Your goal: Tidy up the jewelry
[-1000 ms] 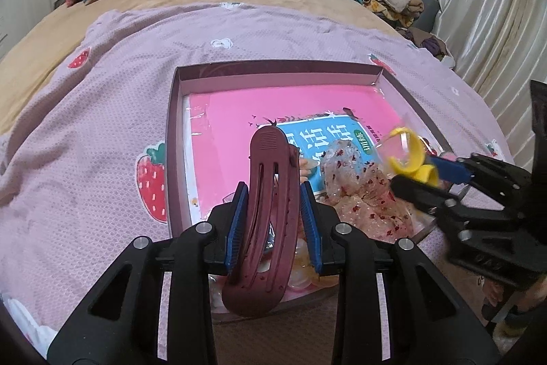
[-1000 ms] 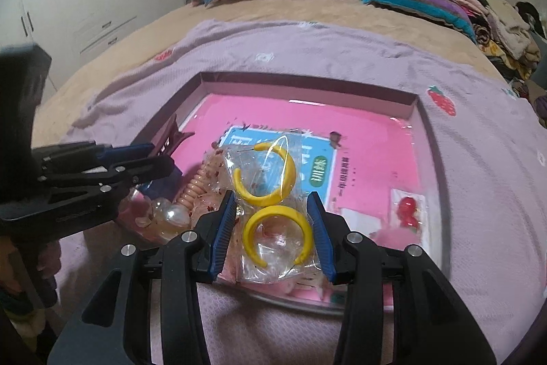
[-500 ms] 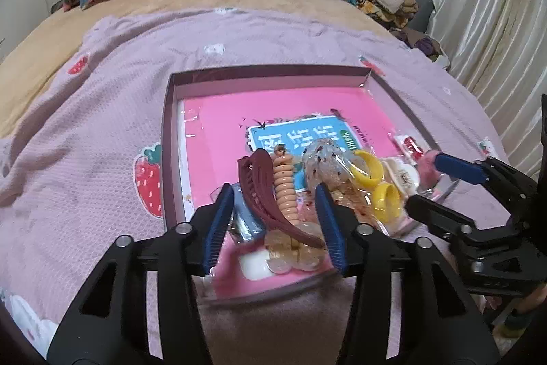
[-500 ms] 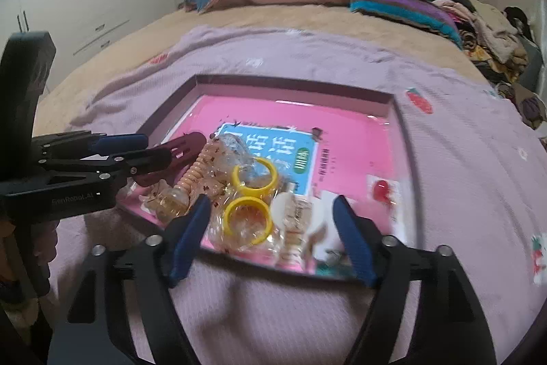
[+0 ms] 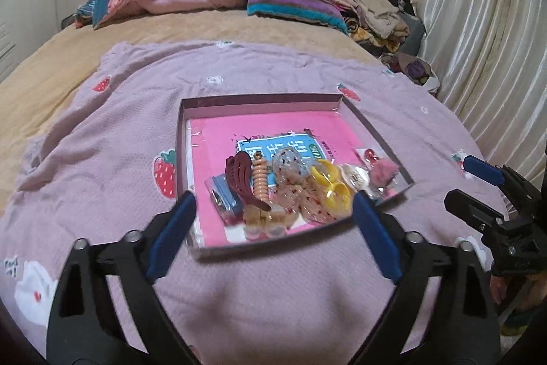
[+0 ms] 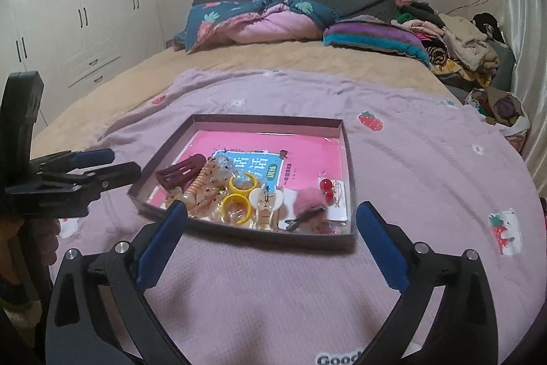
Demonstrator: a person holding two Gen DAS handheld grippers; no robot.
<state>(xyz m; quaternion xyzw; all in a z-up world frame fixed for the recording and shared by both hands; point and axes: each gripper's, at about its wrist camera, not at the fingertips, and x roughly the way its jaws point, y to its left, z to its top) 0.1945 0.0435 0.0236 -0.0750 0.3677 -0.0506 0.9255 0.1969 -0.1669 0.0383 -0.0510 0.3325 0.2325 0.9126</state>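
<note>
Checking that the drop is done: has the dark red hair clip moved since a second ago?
Yes. The dark red hair clip has left the left gripper, whose jaws are opening, and now lies inside the box near its left wall.

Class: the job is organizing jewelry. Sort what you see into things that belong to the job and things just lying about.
Belongs to the job:
tray
maroon hair clip
yellow hoops
red cherry earrings

Just lying about:
striped pillow
clothes pile
wardrobe
</note>
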